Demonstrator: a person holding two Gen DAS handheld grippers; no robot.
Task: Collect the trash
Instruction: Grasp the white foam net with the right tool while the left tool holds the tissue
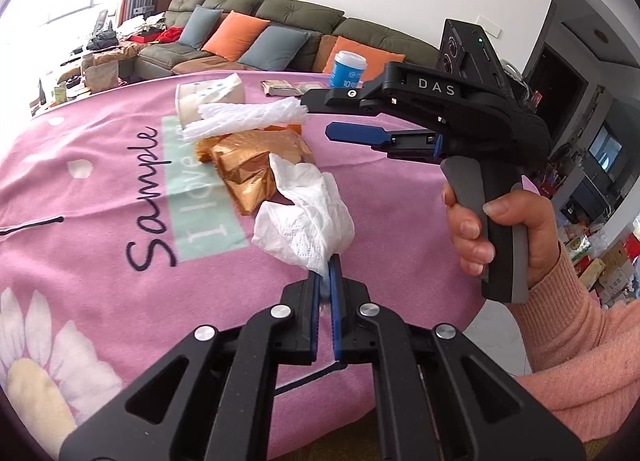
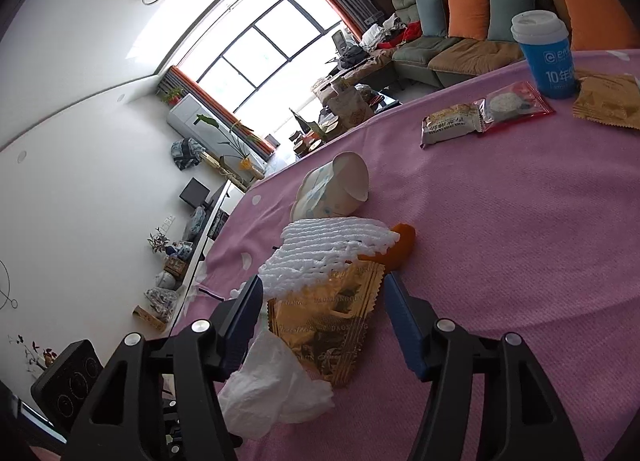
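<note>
While left gripper (image 1: 325, 273) fingers clamp crumpled white tissue (image 1: 308, 217), right gripper (image 2: 320, 301) fingers spread, straddling gold foil wrapper (image 2: 328, 325); wrapper long axis runs along fingers, beside tissue.

A table under a pink cloth (image 2: 500, 241) carries a gold wrapper (image 2: 328, 325), white foam netting (image 2: 332, 249) and a tipped paper cup (image 2: 336, 185) near the middle; snack packets (image 2: 452, 125) and a blue cup (image 2: 544, 57) sit far right.

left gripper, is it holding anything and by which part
Yes: the left gripper is shut on the crumpled tissue, pinching its near bottom corner. The right gripper is open, holding nothing.
</note>
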